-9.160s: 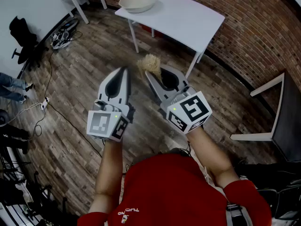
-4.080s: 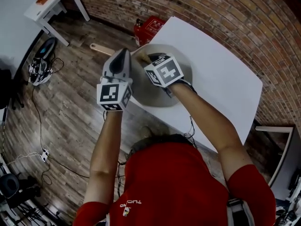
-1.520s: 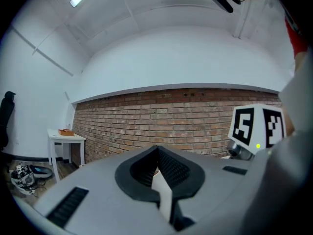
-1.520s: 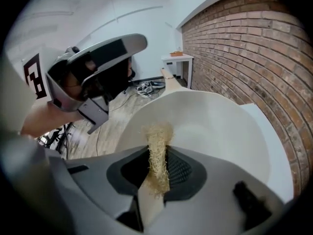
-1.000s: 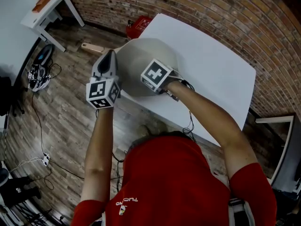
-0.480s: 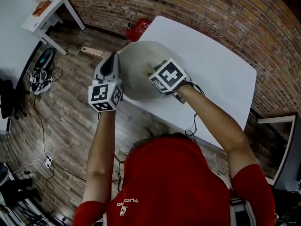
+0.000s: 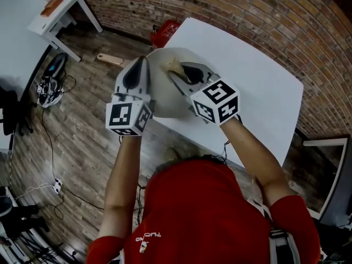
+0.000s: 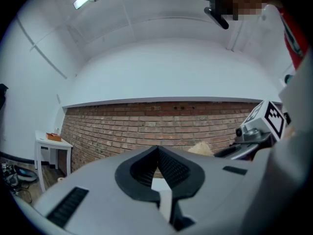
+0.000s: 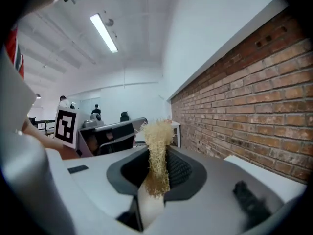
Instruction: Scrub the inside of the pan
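Note:
A cream pan [image 7: 161, 101] sits at the near-left corner of the white table [image 7: 247, 87]; its wooden handle [image 7: 110, 58] juts out left over the floor. My right gripper [image 7: 175, 72] is raised over the pan and shut on a tuft of straw-coloured scrubber [image 7: 169, 65], which hangs above the pan's far part. In the right gripper view the scrubber [image 9: 157, 148] stands up from between the jaws of the right gripper [image 9: 157, 173]. My left gripper [image 7: 143, 62] hovers at the pan's left rim. In the left gripper view the left gripper [image 8: 158, 168] is shut, with nothing between its jaws.
A brick wall [image 7: 264, 10] runs behind the table. A red box [image 7: 165, 31] lies on the wooden floor by the table's far-left corner. A small white table [image 7: 55, 10] stands at the upper left, with cables [image 7: 49, 84] below it. A chair [image 7: 330, 158] is at the right.
My right gripper has lifted out of the pan and drawn back toward me, carrying the scrubber up to the pan's far side. The left gripper has drifted slightly right.

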`<state>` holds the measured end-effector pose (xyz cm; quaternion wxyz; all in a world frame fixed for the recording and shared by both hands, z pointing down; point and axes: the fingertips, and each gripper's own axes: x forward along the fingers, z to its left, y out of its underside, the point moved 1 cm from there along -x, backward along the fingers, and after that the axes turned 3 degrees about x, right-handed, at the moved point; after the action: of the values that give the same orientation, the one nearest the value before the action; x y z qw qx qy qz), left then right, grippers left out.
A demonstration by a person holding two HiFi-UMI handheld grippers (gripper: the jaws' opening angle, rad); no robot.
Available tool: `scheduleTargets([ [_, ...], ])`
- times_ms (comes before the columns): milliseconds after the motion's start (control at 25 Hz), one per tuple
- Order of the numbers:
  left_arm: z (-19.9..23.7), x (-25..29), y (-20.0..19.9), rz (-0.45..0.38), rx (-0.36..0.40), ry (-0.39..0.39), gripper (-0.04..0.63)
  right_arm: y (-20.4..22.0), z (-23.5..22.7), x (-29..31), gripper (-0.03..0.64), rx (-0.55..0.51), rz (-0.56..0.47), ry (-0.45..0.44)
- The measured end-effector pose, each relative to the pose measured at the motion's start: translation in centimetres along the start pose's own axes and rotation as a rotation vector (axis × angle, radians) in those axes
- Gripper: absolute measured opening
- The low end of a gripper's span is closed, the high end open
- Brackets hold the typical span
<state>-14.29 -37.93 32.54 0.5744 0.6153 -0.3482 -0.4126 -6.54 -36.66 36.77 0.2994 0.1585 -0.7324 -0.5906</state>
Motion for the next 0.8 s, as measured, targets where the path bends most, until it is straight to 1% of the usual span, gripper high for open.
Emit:
scheduleTargets([
  [160,-1.3,0.2,-0.7,-0.011,0.006,0.022,0.014,-2.1,-0.3,-0.5,0.087,0.017,-0.134,0.014],
  [280,-1.7,0.1,-0.7,-0.01,0.003,0.028,0.014,-2.8,-0.4,-0.8,0.087,0.014,-0.19,0.023],
  [480,-1.9,0.0,-0.3,0.005,0.005,0.029,0.014,-2.8,-0.4,-0.7,0.086,0.002,-0.218,0.039],
  [800,-1.4,-0.4,0.1,0.016,0.011,0.024,0.014,-2.5,0.4,-0.1,0.086,-0.017,-0.212,0.038],
])
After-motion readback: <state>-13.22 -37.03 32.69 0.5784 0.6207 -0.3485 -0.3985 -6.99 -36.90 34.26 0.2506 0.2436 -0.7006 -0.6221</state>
